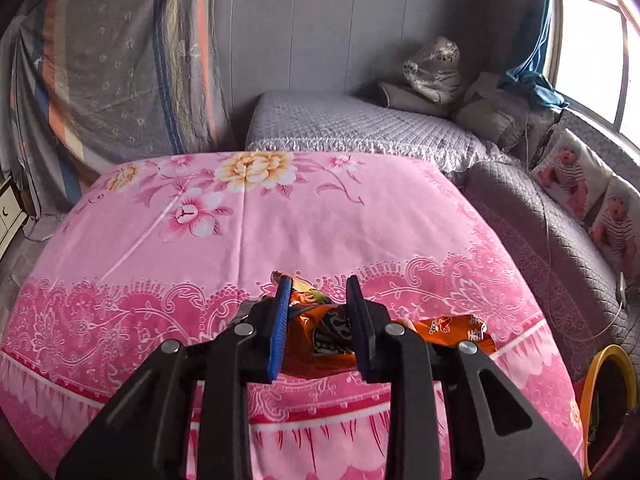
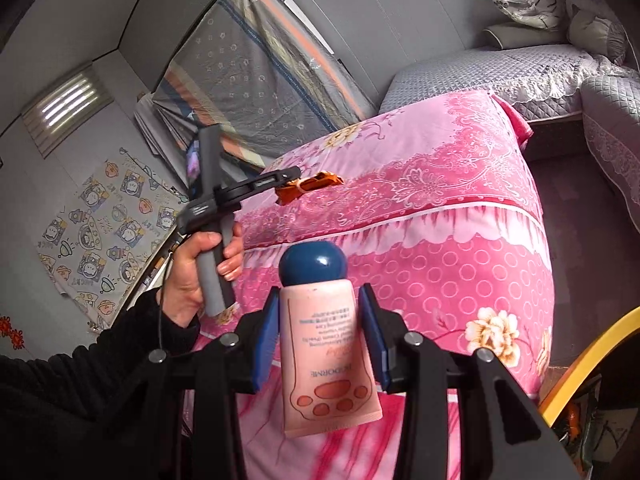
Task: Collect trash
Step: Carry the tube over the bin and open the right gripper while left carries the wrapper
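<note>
An orange snack wrapper (image 1: 324,332) lies on the pink flowered cloth (image 1: 280,224) near its front edge. My left gripper (image 1: 320,292) has its fingers on either side of the wrapper, closed against it; the right wrist view shows it at the wrapper (image 2: 308,186) too. My right gripper (image 2: 318,308) is shut on a pink cream tube with a blue cap (image 2: 320,336) and holds it in the air beside the cloth-covered table, near a yellow-rimmed bin (image 2: 580,372).
The yellow bin rim (image 1: 608,360) stands low at the table's right. A grey quilted sofa (image 1: 540,216) with baby-print cushions (image 1: 568,172) runs along the right. A cloth-covered object (image 1: 120,72) leans against the back wall.
</note>
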`<state>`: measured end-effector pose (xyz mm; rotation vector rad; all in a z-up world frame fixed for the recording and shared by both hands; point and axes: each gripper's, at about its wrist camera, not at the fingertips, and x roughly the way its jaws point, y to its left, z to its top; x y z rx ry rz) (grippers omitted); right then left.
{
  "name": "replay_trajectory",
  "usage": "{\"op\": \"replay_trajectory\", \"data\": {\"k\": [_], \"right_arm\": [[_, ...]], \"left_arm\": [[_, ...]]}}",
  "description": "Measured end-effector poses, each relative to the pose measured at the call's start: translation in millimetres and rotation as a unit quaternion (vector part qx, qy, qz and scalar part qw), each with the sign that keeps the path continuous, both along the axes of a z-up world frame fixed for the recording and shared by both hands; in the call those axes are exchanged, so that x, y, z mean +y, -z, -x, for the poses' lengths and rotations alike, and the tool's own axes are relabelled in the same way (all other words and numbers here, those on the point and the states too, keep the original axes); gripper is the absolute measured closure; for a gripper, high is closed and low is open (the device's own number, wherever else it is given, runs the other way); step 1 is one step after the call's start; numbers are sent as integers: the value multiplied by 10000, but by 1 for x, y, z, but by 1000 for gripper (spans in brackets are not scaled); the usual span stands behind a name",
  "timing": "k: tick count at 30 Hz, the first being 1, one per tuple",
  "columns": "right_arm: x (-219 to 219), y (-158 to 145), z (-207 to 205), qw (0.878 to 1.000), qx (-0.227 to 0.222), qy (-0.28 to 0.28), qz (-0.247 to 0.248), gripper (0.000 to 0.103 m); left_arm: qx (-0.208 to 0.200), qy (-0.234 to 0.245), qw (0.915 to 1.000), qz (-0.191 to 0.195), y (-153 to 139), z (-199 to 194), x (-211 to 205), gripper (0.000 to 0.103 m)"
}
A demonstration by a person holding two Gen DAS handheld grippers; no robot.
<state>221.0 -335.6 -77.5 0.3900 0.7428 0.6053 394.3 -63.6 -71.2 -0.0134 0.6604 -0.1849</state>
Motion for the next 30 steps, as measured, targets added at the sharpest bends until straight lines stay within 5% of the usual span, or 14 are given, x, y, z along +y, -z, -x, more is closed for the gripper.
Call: {"op": "replay_trajectory", "data": {"k": [14,30], "right_arm": [[26,-7,32,9992,62,-287,-260,66],[-40,-21,84,9969,-187,762,-35,66]], "left_arm": [[-1106,582,9921,48,-78,184,1,77],[-1582,1549,9752,57,-111,258,-67,77]]}}
